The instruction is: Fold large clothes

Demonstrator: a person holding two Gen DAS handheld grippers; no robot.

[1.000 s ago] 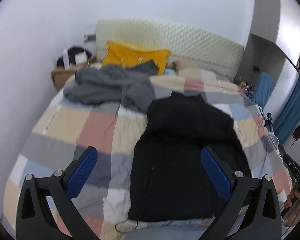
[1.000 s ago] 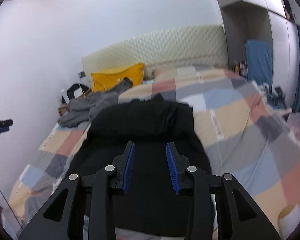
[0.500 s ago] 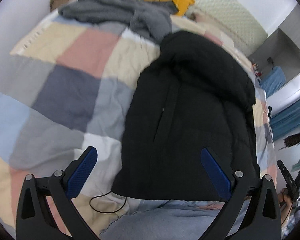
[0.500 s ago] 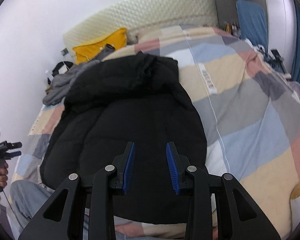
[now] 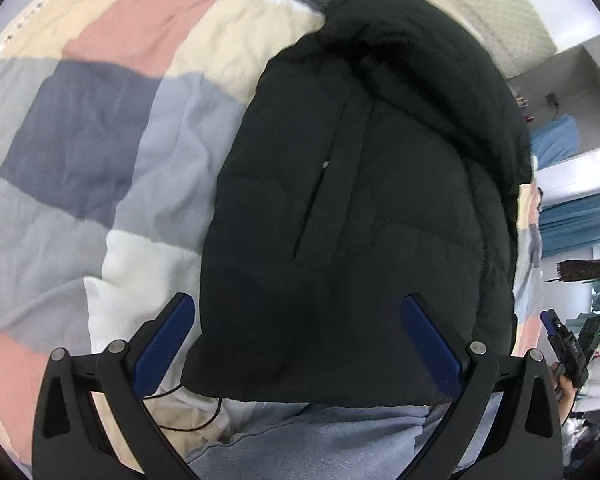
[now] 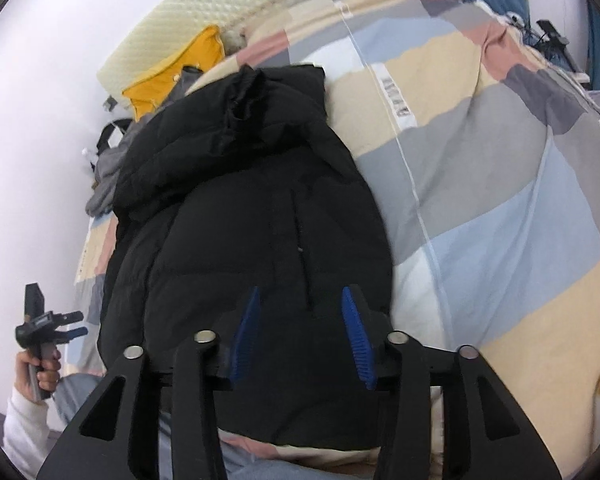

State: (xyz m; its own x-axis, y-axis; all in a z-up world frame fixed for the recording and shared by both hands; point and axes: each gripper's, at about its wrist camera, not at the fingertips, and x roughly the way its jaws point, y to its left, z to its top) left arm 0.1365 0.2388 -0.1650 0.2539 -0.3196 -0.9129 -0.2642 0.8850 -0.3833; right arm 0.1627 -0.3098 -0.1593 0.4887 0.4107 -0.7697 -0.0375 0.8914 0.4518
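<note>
**Black jacket on bed, both tongs free**

Black puffer jacket (image 5: 360, 208) flat on patchwork quilt (image 5: 100, 120), hood far, hem near. Left gripper (image 5: 300, 344) spread wide above hem, holding nothing. Right gripper (image 6: 304, 336) partly parted, nothing between. Yellow pillow (image 6: 172, 72) far left.

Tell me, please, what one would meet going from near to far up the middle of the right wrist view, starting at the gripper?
right gripper → black jacket, lying flat on the checked quilt → yellow pillow → cream padded headboard → white wall.
</note>
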